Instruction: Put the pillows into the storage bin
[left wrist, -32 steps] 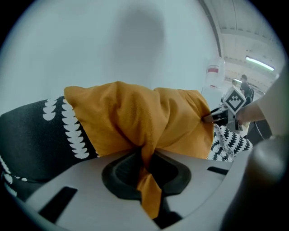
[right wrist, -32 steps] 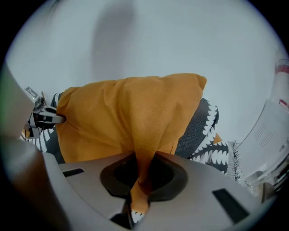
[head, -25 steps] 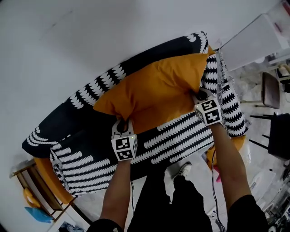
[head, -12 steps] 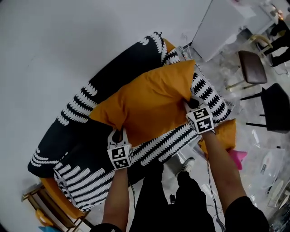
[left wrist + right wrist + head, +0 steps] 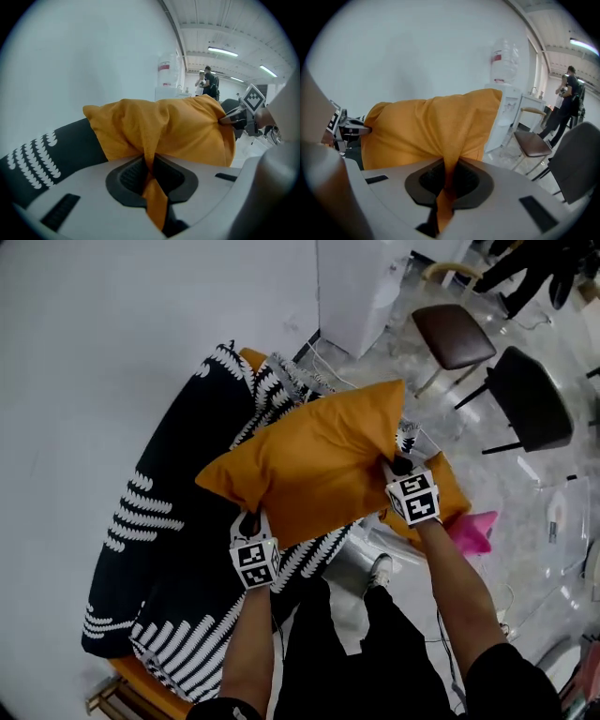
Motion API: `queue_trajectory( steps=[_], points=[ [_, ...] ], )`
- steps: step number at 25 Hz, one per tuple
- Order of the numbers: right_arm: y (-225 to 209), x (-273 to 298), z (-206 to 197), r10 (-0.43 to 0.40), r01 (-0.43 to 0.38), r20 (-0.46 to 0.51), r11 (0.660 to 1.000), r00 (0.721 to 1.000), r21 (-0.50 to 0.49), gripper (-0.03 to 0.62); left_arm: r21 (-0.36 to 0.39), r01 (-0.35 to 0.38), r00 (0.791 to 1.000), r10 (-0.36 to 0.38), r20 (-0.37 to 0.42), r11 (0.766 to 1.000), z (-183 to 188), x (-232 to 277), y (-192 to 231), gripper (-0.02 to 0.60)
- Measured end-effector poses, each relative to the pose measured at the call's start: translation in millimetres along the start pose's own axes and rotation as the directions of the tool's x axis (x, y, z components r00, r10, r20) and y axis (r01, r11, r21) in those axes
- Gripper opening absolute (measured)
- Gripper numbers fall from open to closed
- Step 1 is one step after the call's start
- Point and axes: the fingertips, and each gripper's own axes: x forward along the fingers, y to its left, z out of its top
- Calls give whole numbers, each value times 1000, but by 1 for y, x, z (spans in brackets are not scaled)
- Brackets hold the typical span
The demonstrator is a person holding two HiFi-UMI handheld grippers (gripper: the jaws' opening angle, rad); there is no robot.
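The orange pillow hangs in the air, stretched between the two grippers over the front edge of a sofa draped in a black-and-white patterned cover. It is plump and soft. Its plain cloth is pulled into pleats at both lower corners where it is pinched, and its upper corners stand up in points.

The left gripper has its jaws closed narrow on a fold of the pillow's near-left corner, and orange cloth runs down between the pads. The right gripper grips the near-right corner the same way, its jaws nearly together on a thin fold.

I judge this to be the carrying step: the pillow is lifted clear of the sofa and not yet put away. No storage bin can be made out in any view, so the next move calls for finding it, bringing the pillow above its opening with both grips kept firm, then lowering it and letting go.

A second orange pillow lies low, just beyond the right gripper, beside something pink on the floor. A brown stool and a black chair stand farther off.
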Motion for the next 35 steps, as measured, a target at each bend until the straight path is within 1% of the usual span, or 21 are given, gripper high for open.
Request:
queue_trajectory(
  steps=[3,6,10,13,17,19,22,24,26,29,31,33,35],
  points=[
    [-40,-31,-30,-57,58,-5,995,998,77,38,65,54,999,-53,-11,996,16,15,-46,57],
    [-74,-66,-67,-96,98,-18,988,995,123,40,111,106,994,-103,-30,988,22,26,-94,63],
    [-114,-118,-121,-147,152,-40,973,988,175,41,173,195,980,-187,-59,965,22,33,-166,63],
    [-145,-153,-164,-193,204,-71,953,979,224,43,227,260,965,-246,-88,939,21,41,-222,63],
    [-176,-200,-223,-248,276,-131,918,960,285,44,301,348,937,-320,-139,888,11,47,-297,61],
    [-189,-218,-249,-265,301,-156,902,952,309,46,320,385,923,-351,-160,866,6,50,-329,61],
    [-208,-242,-282,-280,327,-181,884,943,335,46,336,427,904,-382,-194,839,-4,54,-371,61],
    [-216,-260,-307,-294,350,-202,865,934,359,47,346,464,885,-408,-226,816,-14,56,-399,61],
    [-225,-273,-331,-302,368,-222,848,927,382,48,355,494,868,-425,-256,794,-24,59,-424,61],
    [-238,-289,-359,-309,387,-245,829,919,404,48,376,518,854,-436,-284,768,-36,61,-456,61],
    [-242,-301,-374,-315,399,-256,815,914,420,48,382,546,835,-451,-315,746,-41,62,-473,61],
    [-249,-310,-384,-317,404,-262,809,911,428,52,382,569,819,-462,-339,728,-44,65,-489,61],
    [-257,-315,-392,-313,401,-263,809,913,429,55,388,577,814,-465,-350,719,-45,70,-501,61]
  ],
)
